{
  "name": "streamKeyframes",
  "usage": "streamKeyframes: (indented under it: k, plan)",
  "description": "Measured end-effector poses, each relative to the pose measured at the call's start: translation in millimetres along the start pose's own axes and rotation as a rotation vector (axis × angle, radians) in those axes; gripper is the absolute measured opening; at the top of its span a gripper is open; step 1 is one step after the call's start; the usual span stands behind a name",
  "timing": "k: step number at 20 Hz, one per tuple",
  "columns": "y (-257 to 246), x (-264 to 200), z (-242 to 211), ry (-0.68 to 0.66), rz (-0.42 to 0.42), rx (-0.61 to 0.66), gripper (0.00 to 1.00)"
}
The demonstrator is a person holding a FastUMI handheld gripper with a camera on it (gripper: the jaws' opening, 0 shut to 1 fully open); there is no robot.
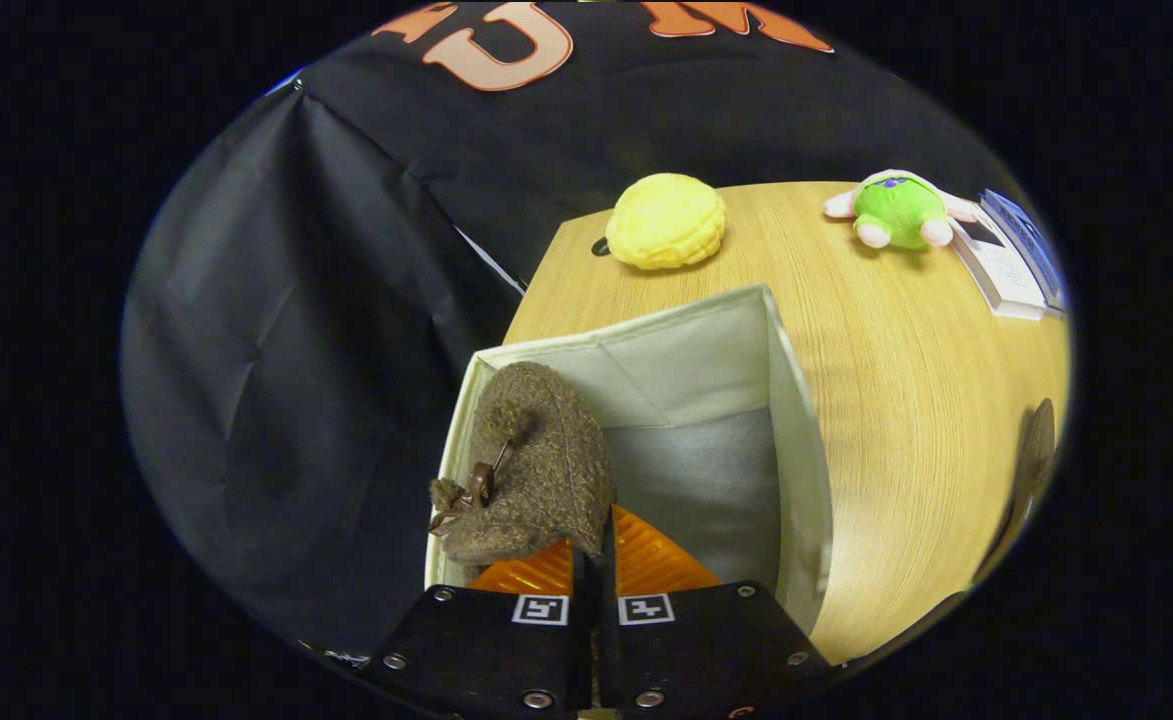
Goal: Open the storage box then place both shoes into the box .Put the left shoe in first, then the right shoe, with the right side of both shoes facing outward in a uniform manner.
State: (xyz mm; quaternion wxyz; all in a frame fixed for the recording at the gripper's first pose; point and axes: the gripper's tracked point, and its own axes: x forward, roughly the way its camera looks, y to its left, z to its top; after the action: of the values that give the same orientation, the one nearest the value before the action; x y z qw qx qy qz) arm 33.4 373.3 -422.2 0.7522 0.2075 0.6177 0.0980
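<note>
Tongs (594, 550) clamped on brown shoe (536, 460) inside open box (796, 400)

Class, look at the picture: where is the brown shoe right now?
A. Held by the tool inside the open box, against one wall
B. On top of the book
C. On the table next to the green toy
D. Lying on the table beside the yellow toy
A: the shoe sits inside the open box, pinched at its edge by the shut tool.

Shoe (536, 460) heel hidden behind fingers (546, 570); second shoe (1036, 450) cut off.
</note>
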Motion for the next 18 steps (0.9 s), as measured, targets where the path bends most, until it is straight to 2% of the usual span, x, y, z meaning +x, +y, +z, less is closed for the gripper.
streamKeyframes:
  k: [6, 8, 10, 11, 12, 13, 18]
  plan:
    - [-5, 16, -14, 0.068, -0.02, 0.129, 0.07]
    - [1, 18, -24, 0.118, 0.003, 0.139, 0.13]
    - [5, 15, -33, 0.147, 0.035, 0.116, 0.3]
    - [13, 9, -32, 0.135, 0.077, 0.114, 0.43]
    - [19, 1, -30, 0.124, 0.117, 0.118, 0.49]
    - [19, -10, -25, 0.094, 0.136, 0.116, 0.62]
    - [7, -64, 2, -0.029, 0.191, 0.062, 0.73]
